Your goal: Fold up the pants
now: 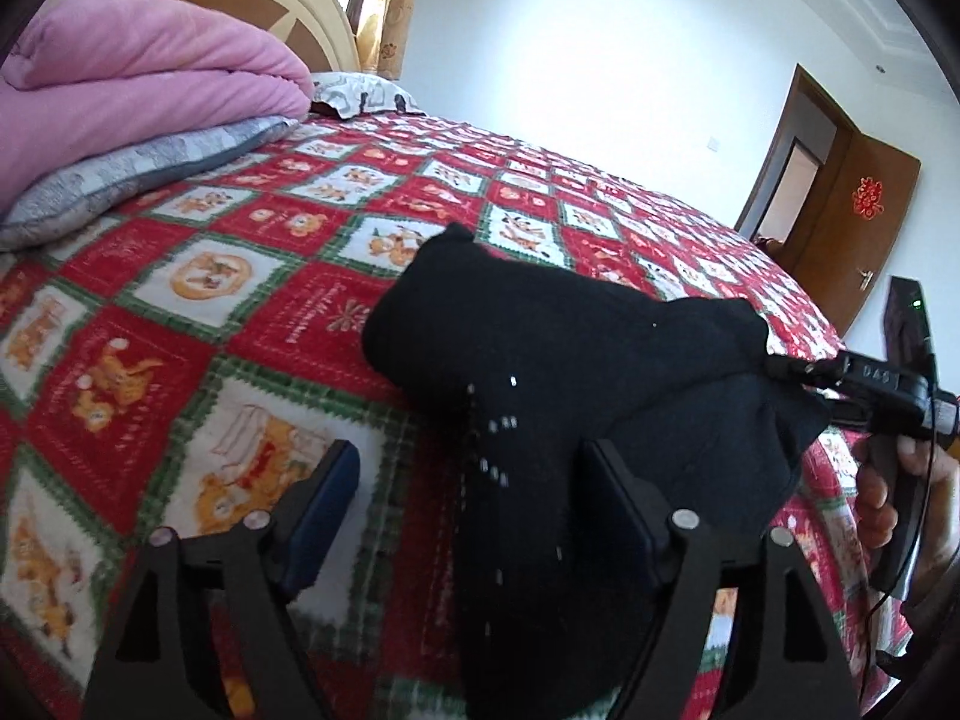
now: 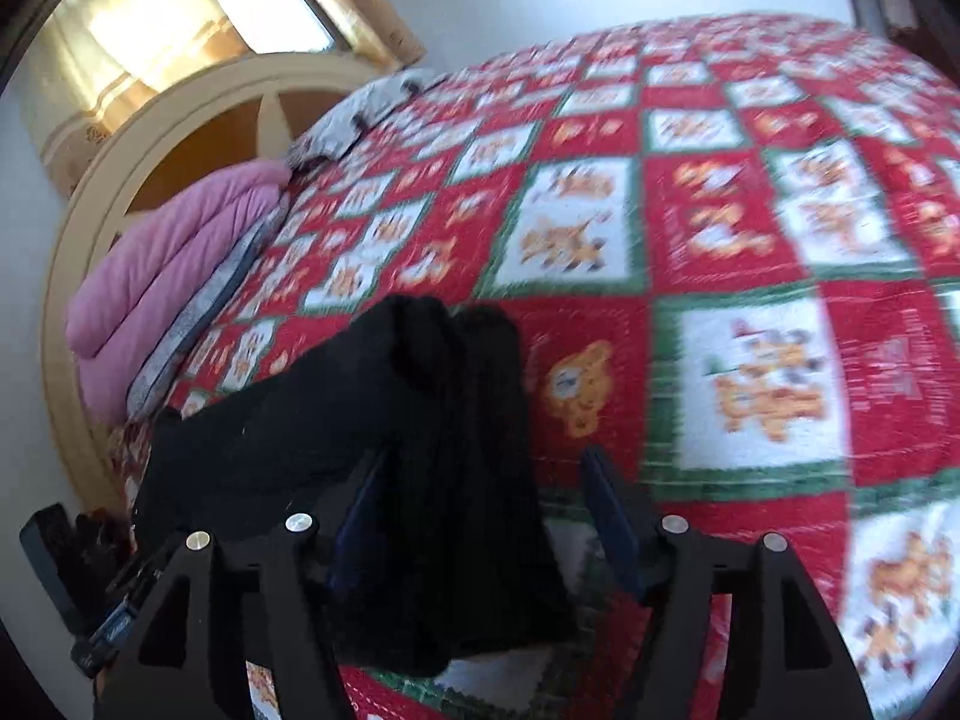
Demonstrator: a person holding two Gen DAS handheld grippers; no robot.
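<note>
— Black fabric at both tools?
— Yes. The left tool [image 1: 468,480] and the right tool [image 2: 486,492] both stand apart, gripping nothing; the pants [image 1: 540,348] lie bunched between them on the red quilted bed [image 1: 240,312].

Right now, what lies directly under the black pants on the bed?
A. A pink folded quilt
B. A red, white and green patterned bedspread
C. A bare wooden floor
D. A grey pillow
B: the black pants rest on the red, white and green patterned bedspread, while the pink quilt and grey pillow lie apart near the headboard.
</note>
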